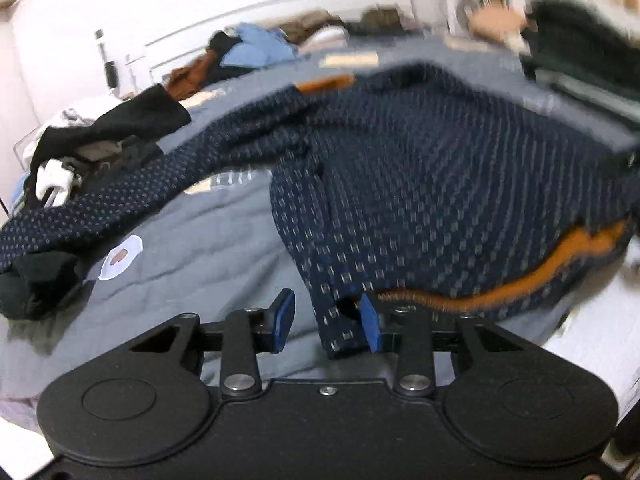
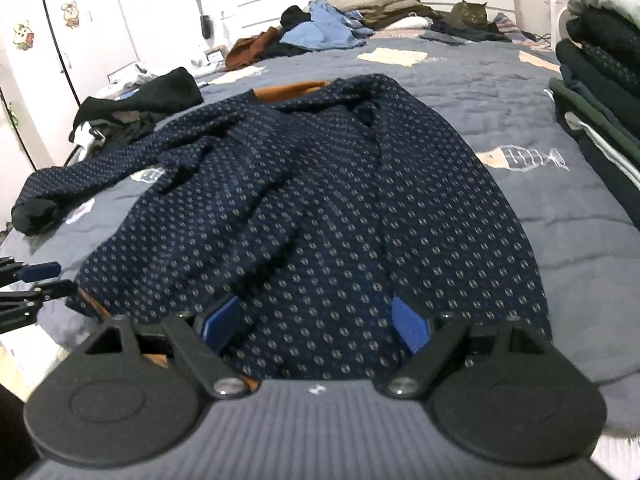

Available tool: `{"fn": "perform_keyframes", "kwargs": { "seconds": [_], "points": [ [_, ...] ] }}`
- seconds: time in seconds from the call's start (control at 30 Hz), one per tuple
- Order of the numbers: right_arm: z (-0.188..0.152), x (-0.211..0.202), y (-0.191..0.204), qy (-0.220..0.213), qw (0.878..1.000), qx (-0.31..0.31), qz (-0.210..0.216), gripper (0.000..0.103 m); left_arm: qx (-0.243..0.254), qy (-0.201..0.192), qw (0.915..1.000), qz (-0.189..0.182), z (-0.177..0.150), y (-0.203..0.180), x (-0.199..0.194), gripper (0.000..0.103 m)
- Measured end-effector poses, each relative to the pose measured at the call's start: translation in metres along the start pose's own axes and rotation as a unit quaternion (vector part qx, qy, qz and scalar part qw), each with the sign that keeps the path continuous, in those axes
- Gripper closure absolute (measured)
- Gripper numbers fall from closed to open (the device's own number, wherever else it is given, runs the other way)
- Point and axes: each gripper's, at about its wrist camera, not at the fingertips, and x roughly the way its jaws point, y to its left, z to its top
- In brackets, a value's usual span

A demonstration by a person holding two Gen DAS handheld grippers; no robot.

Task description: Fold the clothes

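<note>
A navy dotted sweater (image 2: 320, 200) with an orange lining lies spread on the grey bedspread (image 2: 540, 128), one sleeve stretched to the left. In the left wrist view the sweater (image 1: 420, 184) is blurred by motion. My left gripper (image 1: 326, 318) is open at the sweater's near hem corner, which hangs against the right pad (image 1: 370, 324). It also shows in the right wrist view (image 2: 40, 280) at the left edge. My right gripper (image 2: 316, 324) is open, its jaws wide over the sweater's near hem.
A stack of folded dark clothes (image 2: 600, 92) stands at the right. Unfolded clothes (image 2: 320, 32) are heaped at the head of the bed, and a dark pile (image 2: 140, 108) lies at the left. A cat (image 2: 472, 14) sits near the headboard.
</note>
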Motion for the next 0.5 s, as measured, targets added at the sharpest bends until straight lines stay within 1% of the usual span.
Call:
{"fn": "perform_keyframes", "kwargs": {
  "seconds": [0.07, 0.23, 0.33, 0.37, 0.4, 0.43, 0.5],
  "points": [
    [-0.005, -0.002, -0.001, 0.003, 1.0, -0.004, -0.004, 0.02, 0.011, 0.001, 0.9999, 0.003, 0.0, -0.005, 0.001, 0.066],
    [-0.01, -0.003, 0.002, 0.009, 1.0, -0.02, -0.008, 0.02, -0.02, -0.009, 0.9998, -0.003, 0.007, -0.003, 0.006, 0.066],
    [-0.012, 0.0, 0.007, 0.013, 0.999, -0.03, -0.008, 0.02, -0.036, 0.01, 0.9993, -0.006, 0.01, -0.004, 0.021, 0.066],
    [-0.013, 0.001, 0.01, 0.014, 0.999, -0.033, -0.007, 0.02, -0.036, 0.011, 0.9993, -0.006, 0.011, -0.005, 0.022, 0.073],
    [-0.013, 0.001, 0.012, 0.014, 0.999, -0.036, -0.003, 0.02, -0.031, 0.008, 0.9995, -0.004, 0.011, -0.007, 0.022, 0.085],
    [-0.014, 0.002, 0.015, 0.015, 0.999, -0.039, 0.002, 0.02, -0.026, 0.004, 0.9997, -0.003, 0.012, -0.009, 0.021, 0.086],
    [-0.017, 0.002, 0.019, 0.016, 0.998, -0.062, 0.007, 0.02, -0.032, -0.006, 0.9994, -0.007, 0.012, -0.008, 0.015, 0.089]
  ]
}}
